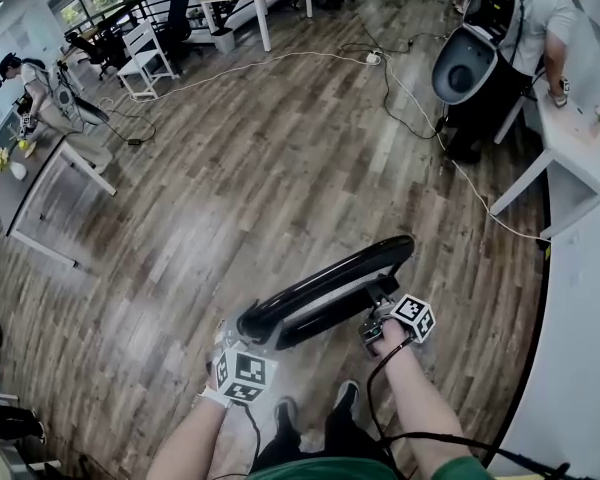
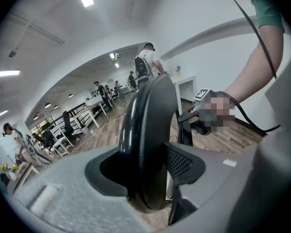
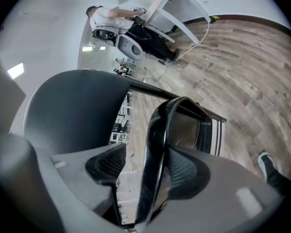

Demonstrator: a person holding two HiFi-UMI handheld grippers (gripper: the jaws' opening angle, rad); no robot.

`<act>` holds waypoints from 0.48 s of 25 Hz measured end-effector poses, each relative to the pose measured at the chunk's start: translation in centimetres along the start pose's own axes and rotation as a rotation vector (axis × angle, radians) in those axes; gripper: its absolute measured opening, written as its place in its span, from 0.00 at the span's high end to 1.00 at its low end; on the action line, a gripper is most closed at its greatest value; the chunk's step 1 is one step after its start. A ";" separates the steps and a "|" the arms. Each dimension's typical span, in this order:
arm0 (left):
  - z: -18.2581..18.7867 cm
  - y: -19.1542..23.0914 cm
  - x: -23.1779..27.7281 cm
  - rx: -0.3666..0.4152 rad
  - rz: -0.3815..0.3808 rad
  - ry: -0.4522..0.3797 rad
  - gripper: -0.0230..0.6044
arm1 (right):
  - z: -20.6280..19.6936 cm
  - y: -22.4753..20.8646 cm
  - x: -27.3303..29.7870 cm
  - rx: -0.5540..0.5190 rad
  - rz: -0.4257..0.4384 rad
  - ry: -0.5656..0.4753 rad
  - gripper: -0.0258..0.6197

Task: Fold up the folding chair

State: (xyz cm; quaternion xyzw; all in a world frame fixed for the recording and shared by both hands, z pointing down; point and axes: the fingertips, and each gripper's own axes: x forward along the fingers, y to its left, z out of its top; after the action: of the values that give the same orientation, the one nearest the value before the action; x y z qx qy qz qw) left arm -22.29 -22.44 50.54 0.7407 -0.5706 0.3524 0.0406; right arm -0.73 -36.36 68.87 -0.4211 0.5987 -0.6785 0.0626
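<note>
Chair (image 1: 325, 288) black, folded near flat; L claw (image 1: 244, 332) clamped on rim, R claw (image 1: 376, 320) apart round rim.

Wood-plank floor (image 1: 280, 168); white cable (image 1: 280, 56) trails across.

the folding chair (image 1: 330, 290) was glossy black. the floor (image 1: 280, 148) showed grey-brown wood-grain planks. the left gripper (image 1: 242, 336) and right gripper (image 1: 378, 322) were grey, their cubes (image 1: 242, 373) white with black square markers. the shirt (image 1: 320, 468) was green.
</note>
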 end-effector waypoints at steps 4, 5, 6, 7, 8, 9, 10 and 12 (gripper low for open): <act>0.0 0.8 0.4 -0.011 -0.001 0.003 0.58 | -0.2 -0.8 -0.9 -0.032 0.001 0.001 0.56; -0.1 0.9 0.4 -0.013 0.000 0.003 0.58 | -0.3 -1.2 -1.5 -0.028 -0.001 -0.006 0.56; -0.2 1.1 0.5 -0.014 0.001 0.004 0.58 | -0.4 -1.6 -2.1 -0.023 -0.002 -0.013 0.56; -0.2 1.3 0.6 -0.017 0.002 0.004 0.58 | -0.4 -2.0 -2.8 -0.022 0.000 -0.018 0.56; -0.3 1.5 0.8 -0.020 0.003 0.005 0.58 | -0.5 -2.1 -3.5 -0.026 0.007 -0.018 0.56; -0.3 1.7 1.0 -0.023 0.003 0.006 0.58 | -0.7 -2.0 -4.2 -0.035 0.016 -0.012 0.56; -0.3 2.0 1.1 -0.025 0.003 0.007 0.58 | -1.0 -1.6 -4.9 -0.052 0.030 -0.002 0.56; -0.2 2.3 1.4 -0.026 -0.001 0.007 0.58 | -1.8 -0.3 -6.5 -0.092 0.063 0.021 0.56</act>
State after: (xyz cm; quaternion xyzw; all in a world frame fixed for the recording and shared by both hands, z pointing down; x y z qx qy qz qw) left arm -24.26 -24.26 50.70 0.7392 -0.5744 0.3477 0.0525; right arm 2.33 -31.09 66.05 -0.3972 0.6428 -0.6524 0.0581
